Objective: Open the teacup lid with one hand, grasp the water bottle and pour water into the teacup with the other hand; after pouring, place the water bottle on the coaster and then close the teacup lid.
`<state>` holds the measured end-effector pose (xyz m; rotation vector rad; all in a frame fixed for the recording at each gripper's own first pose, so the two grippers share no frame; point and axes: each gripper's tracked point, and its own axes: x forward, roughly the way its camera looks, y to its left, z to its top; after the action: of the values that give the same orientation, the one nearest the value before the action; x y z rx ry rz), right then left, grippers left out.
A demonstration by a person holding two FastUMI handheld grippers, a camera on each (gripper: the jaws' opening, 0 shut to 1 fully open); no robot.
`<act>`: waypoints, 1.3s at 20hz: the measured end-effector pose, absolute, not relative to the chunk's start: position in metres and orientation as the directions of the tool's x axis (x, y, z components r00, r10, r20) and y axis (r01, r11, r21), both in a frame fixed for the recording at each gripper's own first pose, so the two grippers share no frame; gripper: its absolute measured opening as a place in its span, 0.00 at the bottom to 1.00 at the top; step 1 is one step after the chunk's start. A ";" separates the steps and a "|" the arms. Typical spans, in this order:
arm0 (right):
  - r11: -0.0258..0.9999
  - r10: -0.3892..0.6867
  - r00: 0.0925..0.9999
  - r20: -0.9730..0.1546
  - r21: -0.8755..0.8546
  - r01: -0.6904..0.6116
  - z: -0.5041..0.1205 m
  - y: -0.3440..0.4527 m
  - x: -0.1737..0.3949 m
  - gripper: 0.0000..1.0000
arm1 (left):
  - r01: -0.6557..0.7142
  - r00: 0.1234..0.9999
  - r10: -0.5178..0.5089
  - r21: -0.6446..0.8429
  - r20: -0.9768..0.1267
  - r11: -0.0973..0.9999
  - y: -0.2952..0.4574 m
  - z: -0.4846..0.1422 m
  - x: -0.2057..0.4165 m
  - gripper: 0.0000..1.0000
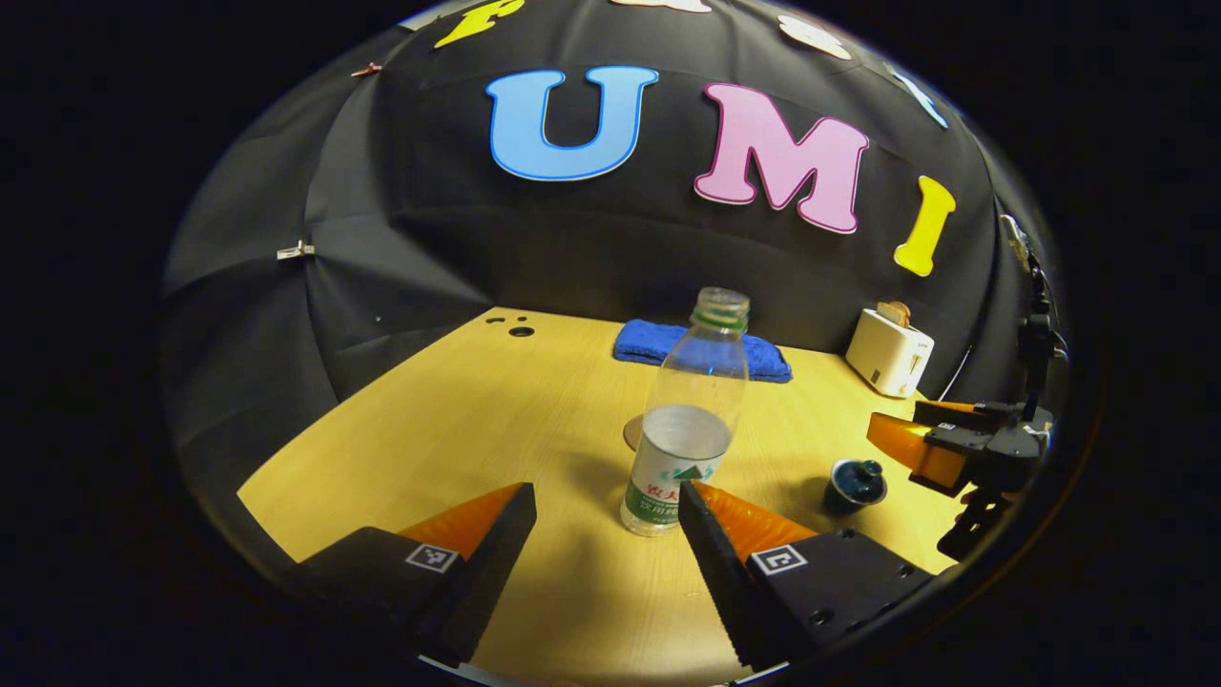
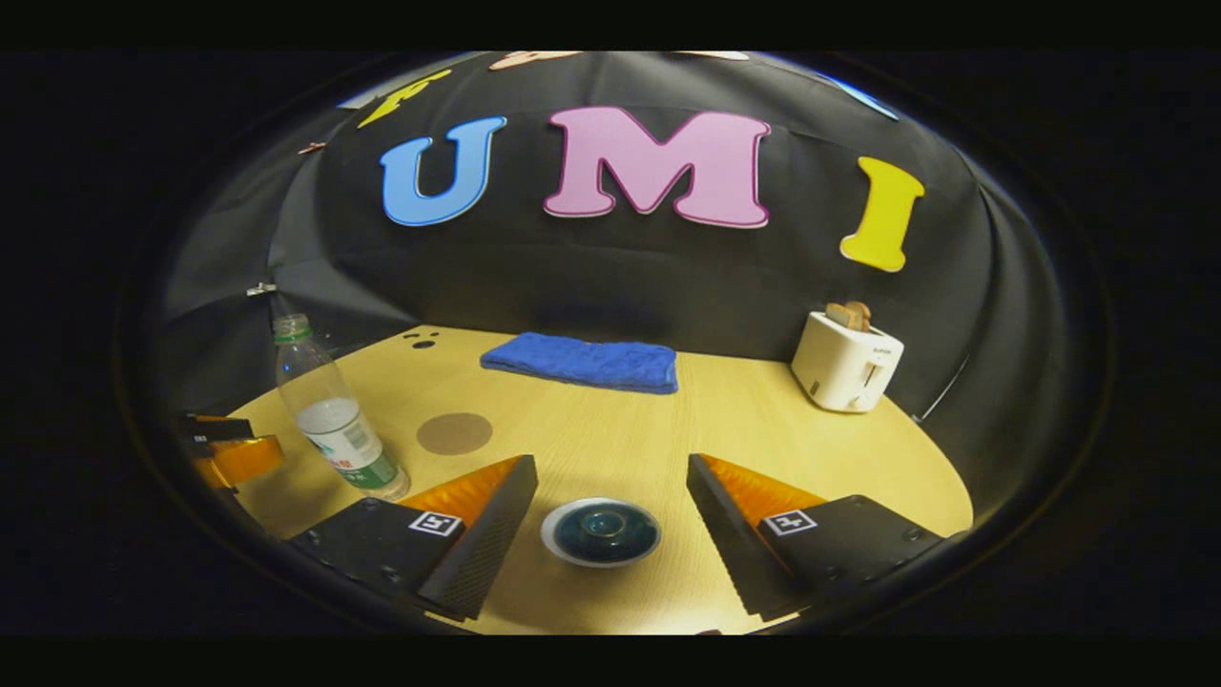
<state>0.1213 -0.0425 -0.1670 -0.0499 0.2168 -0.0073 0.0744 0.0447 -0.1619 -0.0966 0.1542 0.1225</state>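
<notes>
A clear, uncapped plastic water bottle (image 1: 687,429) with a white and green label stands upright on the wooden table. It is just ahead of my left gripper (image 1: 606,515), close to its right finger, and the gripper is open and not touching it. Behind the bottle lies a round brown coaster (image 1: 633,431). The dark teal teacup (image 2: 601,531), lid with knob on it, sits between the fingers of my right gripper (image 2: 610,463). That gripper is open above the cup and apart from it. The bottle (image 2: 334,420), the coaster (image 2: 454,433) and the left gripper (image 2: 229,448) appear at the left in the right gripper view.
A folded blue towel (image 2: 580,363) lies at the back of the table (image 2: 763,420) against the wall. A white toaster (image 2: 845,361) with bread in it stands at the back right. The right gripper (image 1: 940,448) hovers over the teacup (image 1: 855,485) to the right of the bottle.
</notes>
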 end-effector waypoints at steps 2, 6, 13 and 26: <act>0.997 0.002 0.977 -0.215 -0.077 -0.019 -0.175 -0.042 0.125 0.98 | -0.123 0.983 0.111 -0.072 -0.148 0.990 0.049 -0.173 0.080 0.95; 0.993 0.019 0.973 -0.231 -0.111 -0.045 -0.202 -0.037 0.127 0.98 | -0.136 0.981 0.127 -0.053 -0.147 0.989 0.062 -0.192 0.081 0.95; 0.993 0.016 0.971 -0.238 -0.112 -0.044 -0.219 -0.035 0.125 0.96 | -0.117 0.978 0.106 -0.053 -0.178 0.992 0.056 -0.213 0.079 0.95; 0.997 0.035 0.968 -0.248 -0.056 -0.051 -0.223 -0.036 0.130 0.65 | -0.100 0.975 0.091 -0.038 -0.203 0.994 0.049 -0.224 0.080 0.95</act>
<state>0.1300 -0.0357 -0.2234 -0.0625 0.2492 0.0436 0.0797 0.0495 -0.2243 -0.0481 0.2027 0.0965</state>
